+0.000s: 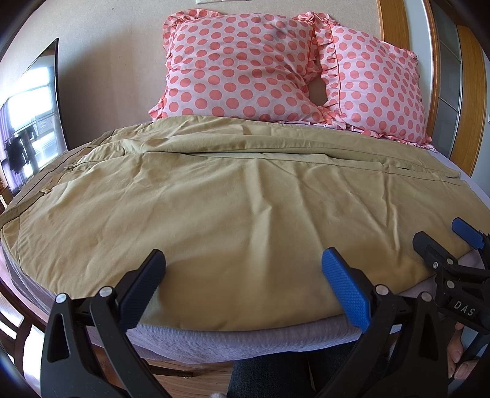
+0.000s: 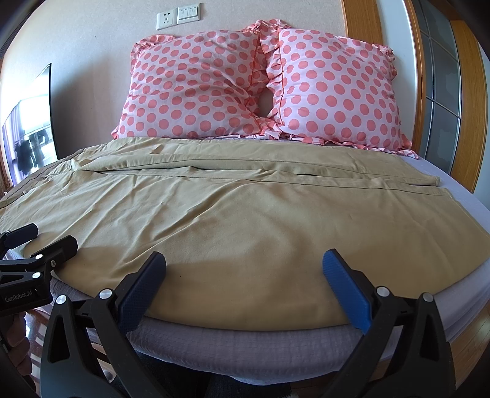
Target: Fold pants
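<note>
Across the near half of the bed (image 2: 453, 196) the khaki pants (image 2: 245, 220) are spread flat, waistband off to the left and hems to the right, with the near leg's long edge running along the mattress edge. Looks to me like no fold has happened yet, or at most the legs got laid out side by side, so basically everything is left: leg over leg, then folding the length down.

Both tools are spread wide and holding nothing. The left gripper (image 1: 243, 269) hangs over the near edge of the cloth, and the right gripper (image 2: 243, 269) does the same a bit further right, just beside it.

Around it: two polka-dot pillows (image 2: 260, 88) propped at the far end, touching the far leg's edge or nearly, so they might crowd a fold going that way. Also a wall outlet (image 2: 165, 18) and a mirror (image 1: 30, 116) on the left.
</note>
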